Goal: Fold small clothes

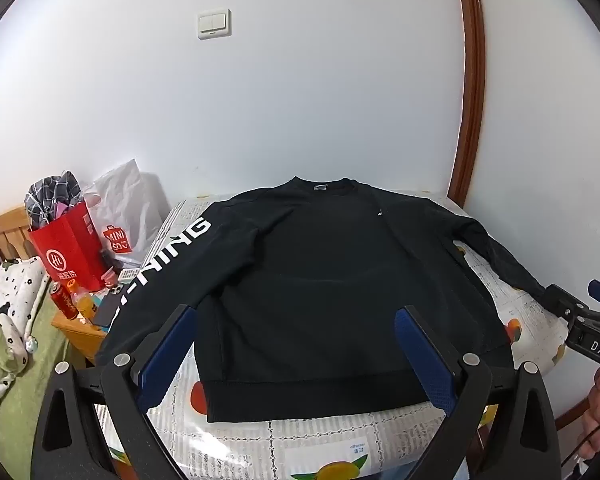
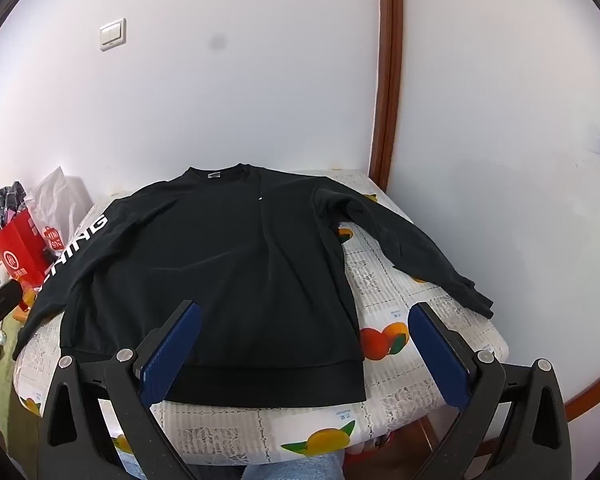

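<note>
Both wrist views look forward and slightly down from the surface's (image 1: 324, 436) near edge toward the white wall (image 1: 300, 100), the right one further right; both share the black sweatshirt (image 1: 320, 280).

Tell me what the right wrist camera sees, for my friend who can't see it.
A black sweatshirt lies flat and unfolded on a table with a fruit-print cover, sleeves spread out. The right gripper hangs open above its hem, holding nothing. A white wall is behind.
</note>
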The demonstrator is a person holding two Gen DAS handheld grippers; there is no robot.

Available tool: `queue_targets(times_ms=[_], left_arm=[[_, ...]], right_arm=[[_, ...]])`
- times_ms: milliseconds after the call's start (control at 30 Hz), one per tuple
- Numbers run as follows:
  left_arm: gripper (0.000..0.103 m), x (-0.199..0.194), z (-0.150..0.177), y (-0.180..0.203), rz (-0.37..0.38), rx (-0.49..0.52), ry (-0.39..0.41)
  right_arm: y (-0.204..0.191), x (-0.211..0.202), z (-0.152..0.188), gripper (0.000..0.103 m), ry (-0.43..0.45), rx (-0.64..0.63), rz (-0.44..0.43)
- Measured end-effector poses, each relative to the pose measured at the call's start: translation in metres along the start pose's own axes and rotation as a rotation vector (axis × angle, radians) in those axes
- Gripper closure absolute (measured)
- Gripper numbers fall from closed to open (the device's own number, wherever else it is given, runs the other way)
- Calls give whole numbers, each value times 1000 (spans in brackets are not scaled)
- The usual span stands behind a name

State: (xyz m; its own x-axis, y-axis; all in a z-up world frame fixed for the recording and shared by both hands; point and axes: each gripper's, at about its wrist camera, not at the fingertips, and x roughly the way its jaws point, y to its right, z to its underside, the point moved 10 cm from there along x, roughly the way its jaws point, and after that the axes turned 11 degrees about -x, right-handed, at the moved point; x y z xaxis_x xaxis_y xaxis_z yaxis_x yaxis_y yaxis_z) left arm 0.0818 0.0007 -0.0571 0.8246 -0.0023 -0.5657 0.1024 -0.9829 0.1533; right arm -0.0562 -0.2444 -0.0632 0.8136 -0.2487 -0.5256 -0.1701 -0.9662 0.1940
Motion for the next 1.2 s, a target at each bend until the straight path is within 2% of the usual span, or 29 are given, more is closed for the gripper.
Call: queue_targets(times_ms=[100, 233, 433, 1200], left_arm=[[3, 5, 0, -6, 3, -20, -21], [3, 5, 1, -14, 17, -25, 4], [3, 5, 3, -7, -2, 7, -3], [4, 3, 2, -7, -9, -13, -5]], right_arm=[[-3, -1, 0, 1, 0, -10, 4], [-1, -1, 2, 1, -2, -9, 5], [3, 0, 5, 1, -15, 27, -15], [-4, 4, 7, 1, -21, 23, -25]])
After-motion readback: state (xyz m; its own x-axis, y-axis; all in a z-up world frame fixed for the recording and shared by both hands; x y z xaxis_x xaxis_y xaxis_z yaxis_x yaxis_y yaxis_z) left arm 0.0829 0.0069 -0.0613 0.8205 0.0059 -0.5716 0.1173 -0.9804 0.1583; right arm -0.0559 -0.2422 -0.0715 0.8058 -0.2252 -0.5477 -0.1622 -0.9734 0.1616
